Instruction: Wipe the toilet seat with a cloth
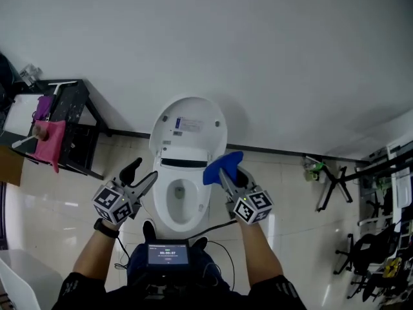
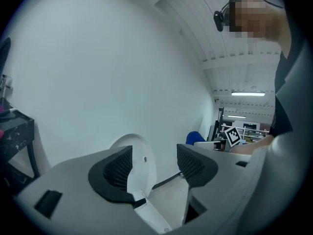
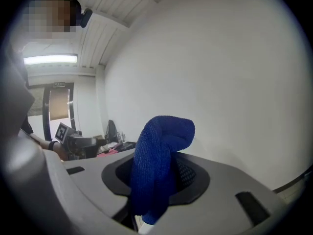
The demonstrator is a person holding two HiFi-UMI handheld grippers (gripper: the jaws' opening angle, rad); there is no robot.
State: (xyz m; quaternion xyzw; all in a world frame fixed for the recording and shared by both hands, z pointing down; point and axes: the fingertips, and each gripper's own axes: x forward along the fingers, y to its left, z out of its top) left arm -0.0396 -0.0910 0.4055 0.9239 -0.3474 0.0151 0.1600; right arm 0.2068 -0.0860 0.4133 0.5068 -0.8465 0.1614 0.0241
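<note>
A white toilet [image 1: 185,173] stands against the wall with its lid [image 1: 188,126] raised and the seat ring [image 1: 161,202] down around the bowl. My right gripper [image 1: 230,175] hovers over the seat's right side, shut on a blue cloth [image 1: 222,166] that bulges up between the jaws [image 3: 161,165]. To the left of the bowl my left gripper [image 1: 143,176] is held open and empty; in the left gripper view the raised lid [image 2: 139,163] shows through the gap between its pads [image 2: 117,168].
A black rack [image 1: 61,124] with a pink cloth [image 1: 48,144] stands at the left by the wall. Folded black stands [image 1: 335,186] and equipment crowd the right edge. A device with a screen [image 1: 168,255] hangs at the person's chest.
</note>
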